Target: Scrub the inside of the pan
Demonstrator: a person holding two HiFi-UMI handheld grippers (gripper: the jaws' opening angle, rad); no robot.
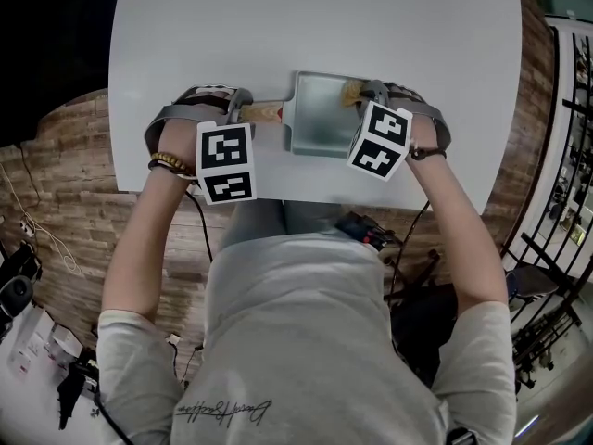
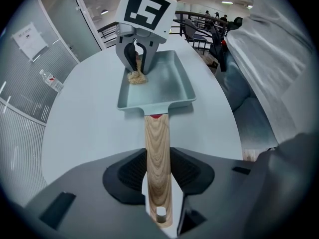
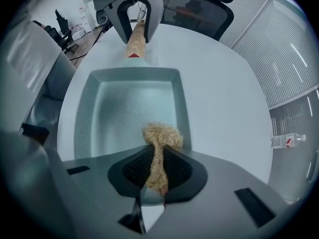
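On the table (image 1: pixel 185 44), left tongs (image 2: pixel 158 176) clamp pan handle (image 2: pixel 156 143), right tongs (image 3: pixel 157 172) pinch scrubber (image 3: pixel 162 135) inside.

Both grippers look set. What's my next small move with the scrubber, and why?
Probably draw the right gripper toward the handle end, pressing the scrubber along the pan floor. The scrubber is clamped in its jaws at the corner farthest from the wooden handle, so most of the floor lies ahead, and the left gripper grips that handle to steady the pan.
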